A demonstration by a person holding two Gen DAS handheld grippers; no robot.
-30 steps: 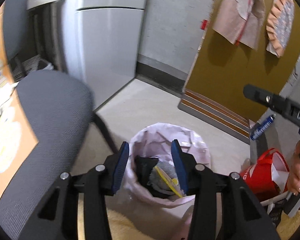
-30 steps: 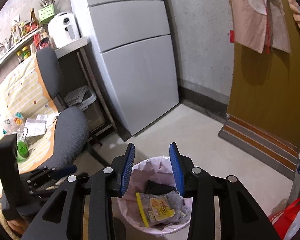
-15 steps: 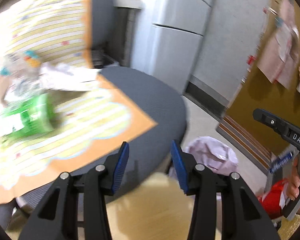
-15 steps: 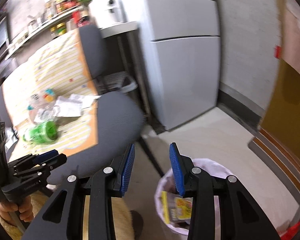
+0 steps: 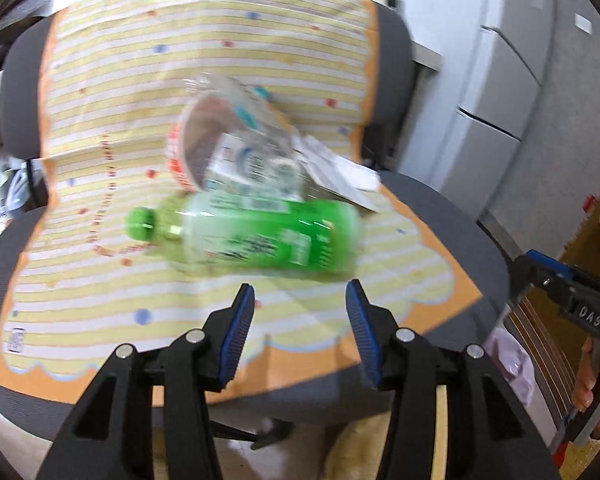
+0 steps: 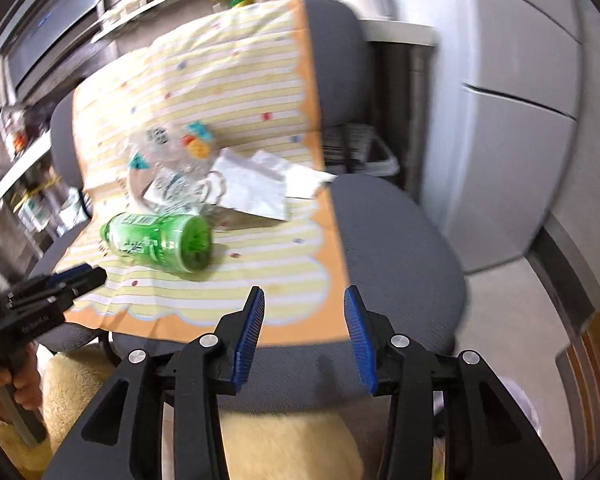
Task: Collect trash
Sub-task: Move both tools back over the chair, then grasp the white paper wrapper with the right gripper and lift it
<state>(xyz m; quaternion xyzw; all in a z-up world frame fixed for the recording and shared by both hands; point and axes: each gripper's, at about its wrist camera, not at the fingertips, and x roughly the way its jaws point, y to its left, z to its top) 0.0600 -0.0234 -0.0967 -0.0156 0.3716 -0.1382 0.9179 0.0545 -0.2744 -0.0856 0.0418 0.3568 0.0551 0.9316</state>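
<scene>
Both the left gripper [image 5: 300, 326] and right gripper [image 6: 305, 326] are opening with empty fingers, so centre one squarely across the lying green plastic bottle [image 5: 256, 236] before squeezing.

green bottle [image 5: 252, 236]: label print too smeared for me to read
clear wrapper [image 5: 240, 140]: blurred, contents unclear
my right tool [image 5: 572, 300]: cut off at frame edge

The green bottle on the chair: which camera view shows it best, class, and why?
The left wrist view: the green bottle lies large, side-on, cap showing. The right wrist view shows it smaller, base-end on.
</scene>
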